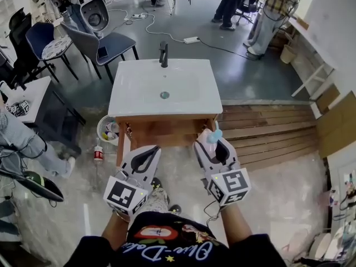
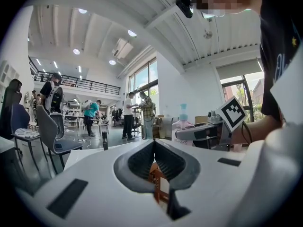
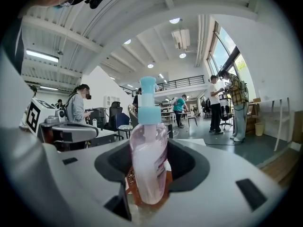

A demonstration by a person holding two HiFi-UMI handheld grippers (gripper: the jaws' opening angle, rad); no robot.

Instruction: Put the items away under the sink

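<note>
A white sink top (image 1: 139, 102) with a black faucet (image 1: 163, 54) sits on a wooden cabinet (image 1: 167, 128) straight ahead. My right gripper (image 1: 212, 143) is shut on a clear pink bottle (image 3: 148, 160) with a light blue pump, held upright just in front of the cabinet's right front. The same bottle (image 1: 211, 136) shows at the jaw tips in the head view. My left gripper (image 1: 148, 153) hovers at the cabinet's left front, shut with nothing between its jaws (image 2: 154, 143). The space under the sink is hidden from here.
A round white basket (image 1: 107, 129) with several small items stands on the floor left of the cabinet, with a red-labelled bottle (image 1: 98, 153) next to it. Wooden steps (image 1: 267, 132) run along the right. Chairs (image 1: 105, 43) and standing people are behind the sink.
</note>
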